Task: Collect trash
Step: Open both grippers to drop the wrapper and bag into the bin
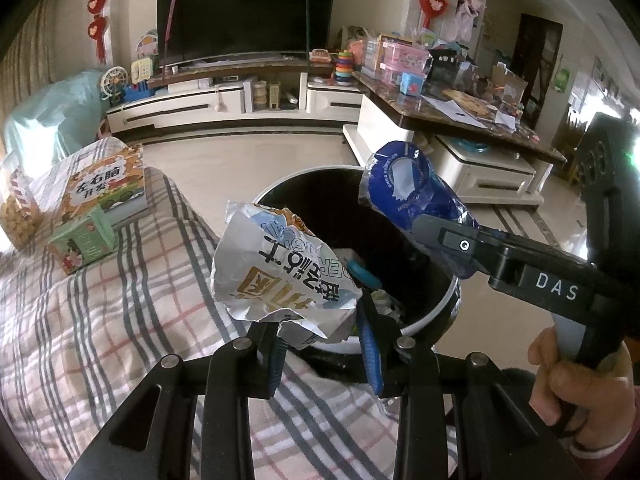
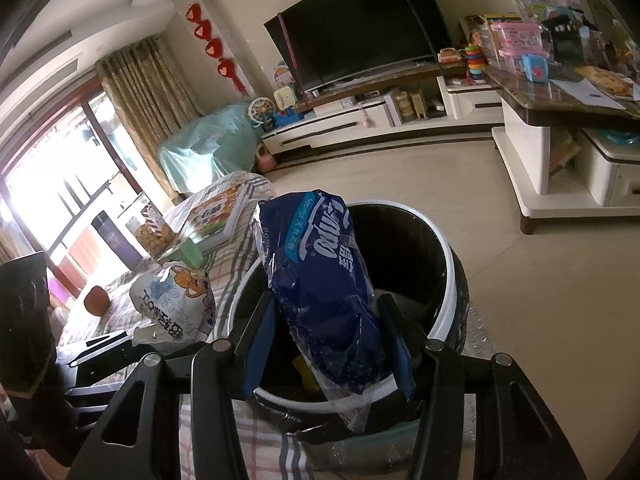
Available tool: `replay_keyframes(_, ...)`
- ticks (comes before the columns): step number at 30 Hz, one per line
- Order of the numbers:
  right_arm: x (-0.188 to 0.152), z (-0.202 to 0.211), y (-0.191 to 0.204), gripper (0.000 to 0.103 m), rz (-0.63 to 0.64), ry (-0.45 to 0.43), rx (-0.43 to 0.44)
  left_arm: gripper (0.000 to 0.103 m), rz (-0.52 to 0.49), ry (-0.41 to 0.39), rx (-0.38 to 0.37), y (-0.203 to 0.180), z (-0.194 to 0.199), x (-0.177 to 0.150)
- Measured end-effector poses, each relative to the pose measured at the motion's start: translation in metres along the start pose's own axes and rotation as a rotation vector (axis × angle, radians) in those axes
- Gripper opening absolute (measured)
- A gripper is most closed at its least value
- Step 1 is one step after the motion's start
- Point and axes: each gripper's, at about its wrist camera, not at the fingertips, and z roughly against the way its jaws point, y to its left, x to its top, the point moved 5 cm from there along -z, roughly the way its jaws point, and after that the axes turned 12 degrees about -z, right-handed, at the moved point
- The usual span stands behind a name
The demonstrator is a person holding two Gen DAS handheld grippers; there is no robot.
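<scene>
On the left, the left claw (image 1: 320,344) grips a crumpled white snack bag (image 1: 276,276) over the near rim of the bin (image 1: 436,312). To its right, the right claw (image 2: 324,344) clamps a blue plastic wrapper (image 2: 324,280) above the opening. Best to move each fully over the opening before releasing.

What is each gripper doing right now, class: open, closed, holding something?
Left gripper: closed on the silver snack wrapper, at the trash bin.
Right gripper: closed on the blue tissue pack, over the bin.

home living room: tv (image 1: 244,12), toys (image 1: 344,66), curtains (image 2: 140,92)
</scene>
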Motion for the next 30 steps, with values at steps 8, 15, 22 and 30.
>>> replay_keyframes(8, 0.004, -0.008, -0.002, 0.052, 0.002, 0.013, -0.016, 0.031, -0.002, 0.008, -0.014, -0.002, -0.014, 0.008)
replay_keyframes(15, 0.008, -0.015, -0.004, 0.052, -0.003, 0.024, -0.029, 0.031, 0.004, 0.017, -0.013, -0.001, -0.023, 0.012)
replay_keyframes(22, 0.012, -0.02, -0.009, 0.055, -0.017, 0.039, -0.031, 0.046, 0.019, 0.025, 0.004, -0.001, -0.025, 0.016)
replay_keyframes(30, 0.017, -0.013, -0.012, 0.078, -0.071, 0.028, -0.016, 0.065, 0.045, 0.011, 0.035, 0.001, -0.015, 0.008)
